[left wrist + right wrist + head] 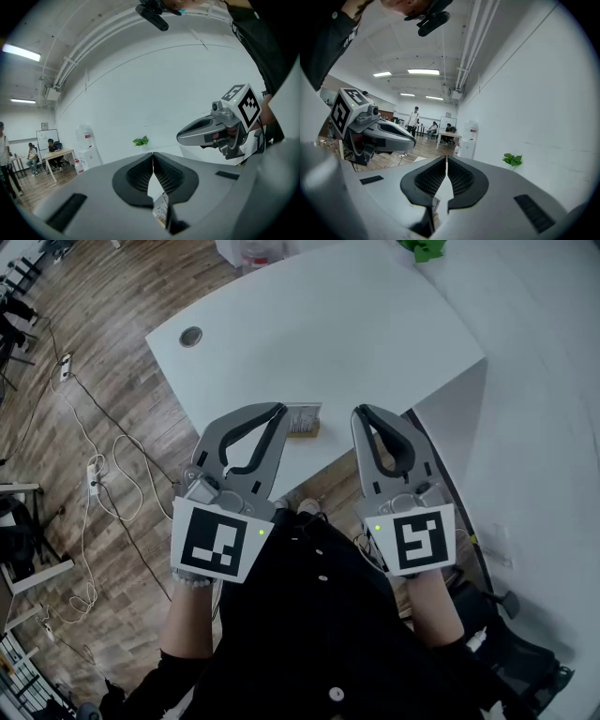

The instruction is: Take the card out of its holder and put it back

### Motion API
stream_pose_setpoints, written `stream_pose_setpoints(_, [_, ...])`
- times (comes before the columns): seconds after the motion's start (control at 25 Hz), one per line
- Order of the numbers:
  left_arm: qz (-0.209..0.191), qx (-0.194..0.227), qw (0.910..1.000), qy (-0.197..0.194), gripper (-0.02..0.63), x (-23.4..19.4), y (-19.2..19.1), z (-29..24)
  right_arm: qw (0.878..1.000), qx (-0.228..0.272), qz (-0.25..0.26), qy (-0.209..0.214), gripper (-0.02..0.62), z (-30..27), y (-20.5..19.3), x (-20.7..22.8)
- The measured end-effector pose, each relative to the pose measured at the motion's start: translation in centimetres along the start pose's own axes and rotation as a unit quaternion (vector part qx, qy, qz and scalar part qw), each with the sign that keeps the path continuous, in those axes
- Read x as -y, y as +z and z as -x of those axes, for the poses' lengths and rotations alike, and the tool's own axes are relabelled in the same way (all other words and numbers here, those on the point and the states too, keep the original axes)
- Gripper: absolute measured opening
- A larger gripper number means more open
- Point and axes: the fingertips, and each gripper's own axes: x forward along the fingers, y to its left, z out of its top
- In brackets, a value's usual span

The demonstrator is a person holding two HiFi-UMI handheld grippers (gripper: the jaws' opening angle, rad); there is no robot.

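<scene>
Two clenched, empty claws: grey left gripper (pixel 279 410), grey right gripper (pixel 361 412). Between them, printed white card (pixel 305 415) standing in tan holder (pixel 304 431). Advised: brace holder, pinch card's top edge.

No word or number is legible on my feeds. The card (pixel 303 415), standing in its holder (pixel 306 431) at the worktop (pixel 328 334) edge, carries fine print too small to make out. A black-and-white square marker (pixel 217 545) fronts the cube on my left claw (pixel 278 410), and a like pattern fronts the one on my right claw (pixel 362 412); neither forms letters. The red label (pixel 87 136) on the water dispenser (pixel 86 147) is a blur.
</scene>
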Motion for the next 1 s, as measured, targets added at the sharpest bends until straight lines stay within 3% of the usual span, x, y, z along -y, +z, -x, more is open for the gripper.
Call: stream_pose_setpoints(1.0, [0.006,-0.002,1.0000,0.004,0.017,-0.15,-0.34,-0.35,1.000,-0.010,0.005,0.005,0.048,-0.23,-0.65,-0.02])
